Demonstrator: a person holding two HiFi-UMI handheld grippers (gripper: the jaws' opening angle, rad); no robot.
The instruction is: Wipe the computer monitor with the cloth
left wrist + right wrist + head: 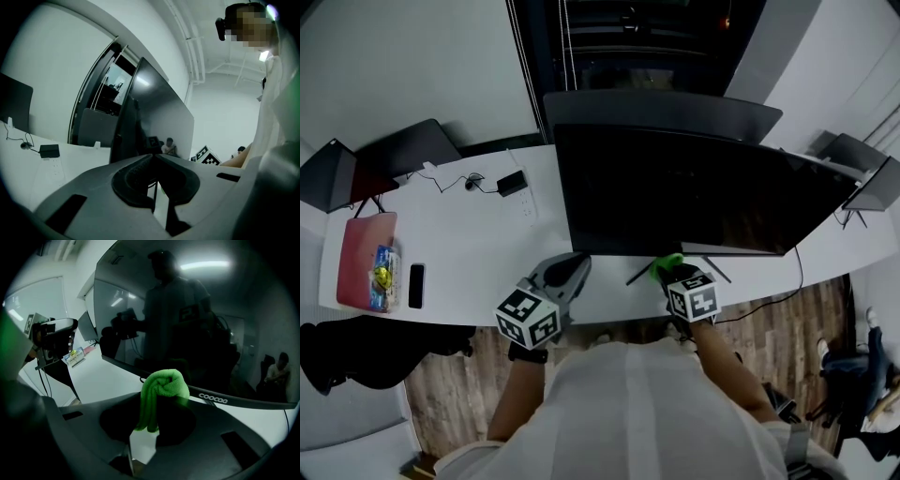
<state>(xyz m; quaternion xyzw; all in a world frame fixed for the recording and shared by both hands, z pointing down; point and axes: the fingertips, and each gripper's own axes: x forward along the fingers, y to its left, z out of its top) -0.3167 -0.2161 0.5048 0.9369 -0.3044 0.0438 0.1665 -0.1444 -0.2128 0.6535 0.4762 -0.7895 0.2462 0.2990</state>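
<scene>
A wide dark monitor (675,192) stands on the white desk (478,244), its screen off. My right gripper (670,269) is shut on a bunched green cloth (666,264) just below the screen's bottom edge, near the stand. In the right gripper view the green cloth (161,394) sticks up between the jaws, close in front of the monitor (187,315). My left gripper (572,267) is held near the screen's lower left corner with its jaws together and nothing in them. The left gripper view shows the monitor (157,117) edge-on.
A pink pouch (366,258), a small colourful item and a black phone (416,285) lie at the desk's left end. A power strip (512,182) with cables sits behind them. More monitors stand at the far left (328,173) and far right (872,183). A cable (769,300) hangs off the front edge.
</scene>
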